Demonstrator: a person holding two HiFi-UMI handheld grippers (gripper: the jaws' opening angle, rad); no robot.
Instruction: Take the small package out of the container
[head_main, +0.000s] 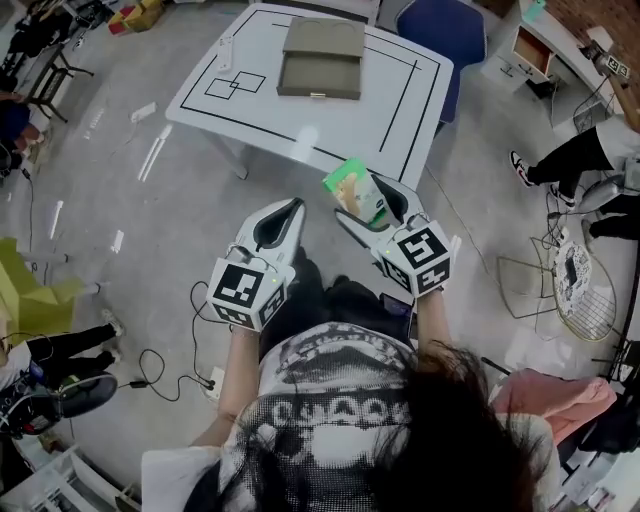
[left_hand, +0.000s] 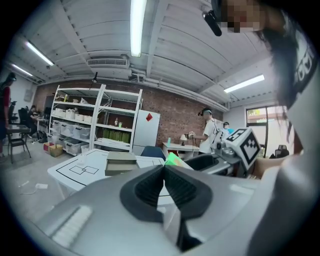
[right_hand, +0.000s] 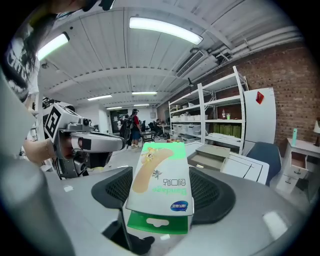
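Right gripper view: small package (right_hand: 161, 187) between right gripper (right_hand: 165, 192) pads.

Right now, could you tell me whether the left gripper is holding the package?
No, the left gripper has its jaws together on nothing; the right gripper clamps the package.

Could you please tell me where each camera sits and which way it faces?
Head view: on the head, looking down at left gripper, right gripper and table; hair, shirt show.
Left gripper view: on that gripper, along shut jaws toward the table.
Right gripper view: on that gripper, along jaws gripping the package.
All share the container.
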